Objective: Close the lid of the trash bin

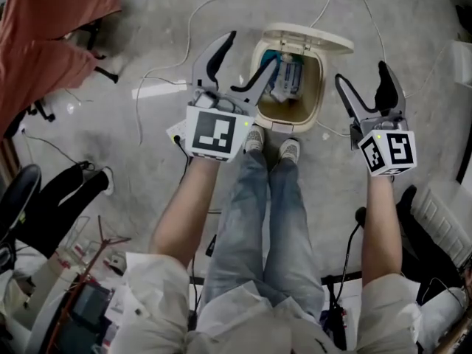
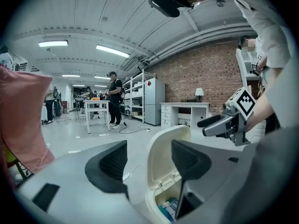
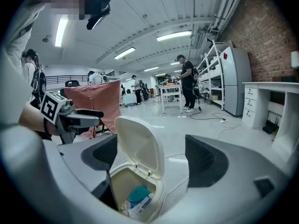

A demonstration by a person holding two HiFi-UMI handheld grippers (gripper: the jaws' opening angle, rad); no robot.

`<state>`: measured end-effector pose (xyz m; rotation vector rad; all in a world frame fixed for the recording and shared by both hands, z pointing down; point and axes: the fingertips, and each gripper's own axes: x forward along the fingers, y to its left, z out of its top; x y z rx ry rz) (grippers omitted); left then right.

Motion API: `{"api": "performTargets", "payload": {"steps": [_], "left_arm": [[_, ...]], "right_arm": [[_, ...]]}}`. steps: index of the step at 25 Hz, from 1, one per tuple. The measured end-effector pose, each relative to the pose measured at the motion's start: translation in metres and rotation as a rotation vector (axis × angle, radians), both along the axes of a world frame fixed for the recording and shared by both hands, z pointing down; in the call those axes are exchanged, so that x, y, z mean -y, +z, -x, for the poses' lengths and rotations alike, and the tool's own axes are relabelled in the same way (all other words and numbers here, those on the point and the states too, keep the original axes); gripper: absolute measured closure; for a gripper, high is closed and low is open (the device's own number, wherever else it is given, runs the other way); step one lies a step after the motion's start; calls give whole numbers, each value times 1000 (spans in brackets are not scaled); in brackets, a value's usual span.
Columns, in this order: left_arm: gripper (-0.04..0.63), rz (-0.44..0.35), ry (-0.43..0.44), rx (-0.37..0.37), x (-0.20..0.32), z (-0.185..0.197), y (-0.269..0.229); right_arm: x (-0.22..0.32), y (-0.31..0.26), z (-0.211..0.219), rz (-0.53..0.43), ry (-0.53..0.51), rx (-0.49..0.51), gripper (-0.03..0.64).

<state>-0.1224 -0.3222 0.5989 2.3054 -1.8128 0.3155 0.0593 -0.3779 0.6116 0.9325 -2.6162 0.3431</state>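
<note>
— Two things could go wrong. The lid (image 1: pixel 310 39) of the trash bin (image 1: pixel 286 123) stands upright at the far side of the mouth. A push from the near side would likely drive it further back, or tip the whole bin over on the floor (image 1: pixel 413 35).
— And the second?
— The left gripper (image 1: pixel 251 50) hangs over the bin's near-left rim. If it dips, a jaw could catch that rim or snag the blue and white packets (image 1: pixel 287 76) inside.
— Is either one holding anything?
— No. The left jaws are spread; the lid shows in the gap beyond them, and the pads are clear of it. The right gripper (image 1: pixel 361 76) is beside the bin on its right, jaws spread too, nothing pinched.
— So where should contact land?
— My guess is behind the lid's top edge, drawing it forward and down toward the shoes (image 1: pixel 290 150) at the bin's front.
</note>
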Motion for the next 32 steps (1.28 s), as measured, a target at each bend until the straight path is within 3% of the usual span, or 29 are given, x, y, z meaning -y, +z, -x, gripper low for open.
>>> {"api": "performTargets", "payload": {"steps": [7,32], "left_arm": [[356,12,-21,28,15,3,29],[499,27,48,108,54,-6,55]], "right_arm": [[14,29,6,-17,16,-31,251],[44,57,20,-78,32,-173,446]]}}
